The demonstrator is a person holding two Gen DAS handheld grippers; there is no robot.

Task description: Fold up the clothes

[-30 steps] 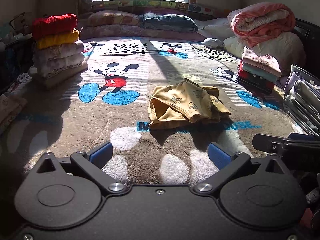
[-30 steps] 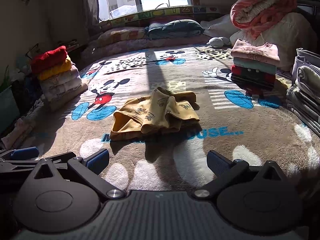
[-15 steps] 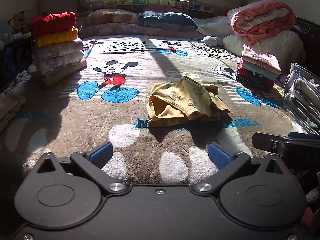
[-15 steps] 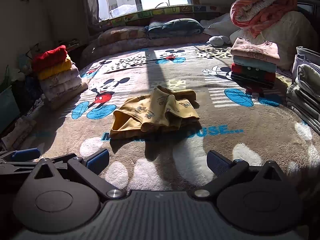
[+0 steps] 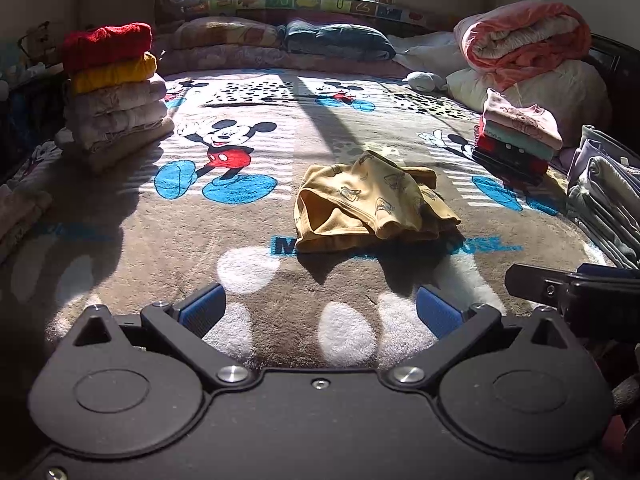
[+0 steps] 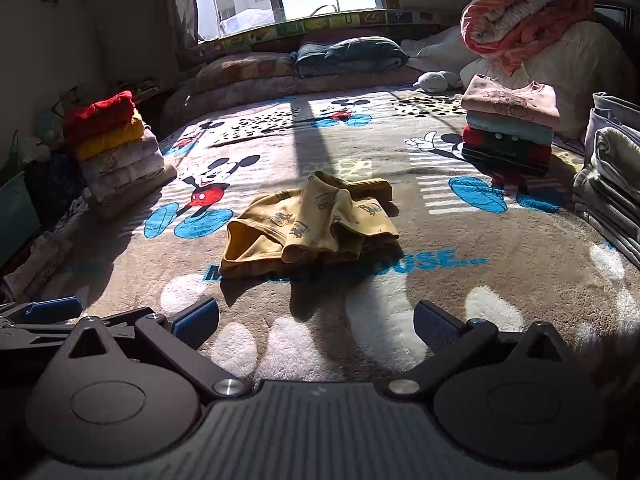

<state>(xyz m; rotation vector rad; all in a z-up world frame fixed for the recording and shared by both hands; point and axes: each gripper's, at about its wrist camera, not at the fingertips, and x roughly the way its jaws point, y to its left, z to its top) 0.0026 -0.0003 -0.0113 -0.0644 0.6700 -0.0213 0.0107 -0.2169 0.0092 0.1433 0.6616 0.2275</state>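
Left wrist view: the left gripper (image 5: 320, 310) hangs low over a bed, level and pointing toward the window, its two blue-padded fingers (image 5: 200, 312) spread wide with nothing between them. Straight ahead of it, a short way off and slightly toward its right finger, one crumpled yellow garment (image 5: 372, 208) printed with small cartoon figures lies on the blanket (image 5: 256, 280). The blanket shows cartoon mice in red shorts; blue lettering runs under the garment, with only an "M" legible on one side and "USE..." on the other. At the right edge of this view, one finger of the right gripper (image 5: 568, 288) pokes in beside the left tool.

Right wrist view: the right gripper (image 6: 316, 320) is held the same way, low and level, fingers (image 6: 436, 326) wide apart and empty. The garment (image 6: 308, 228) lies ahead of it, slightly toward its left finger. Here the blue lettering reads "OUSE..." to the right of the garment. The left gripper's blue finger tip (image 6: 52, 308) shows at the far left edge.

Three stacks of folded clothes sit around the bed: one far ahead to the left (image 6: 112, 148), red on top, then yellow, then pale layers; one far ahead to the right (image 6: 508, 132), pink on top; one of grey pieces at the right edge (image 6: 612, 200). A rolled pink quilt (image 6: 528, 12) rests on white bedding behind. Letters on the windowsill strip (image 6: 340, 20) are too small to read surely.
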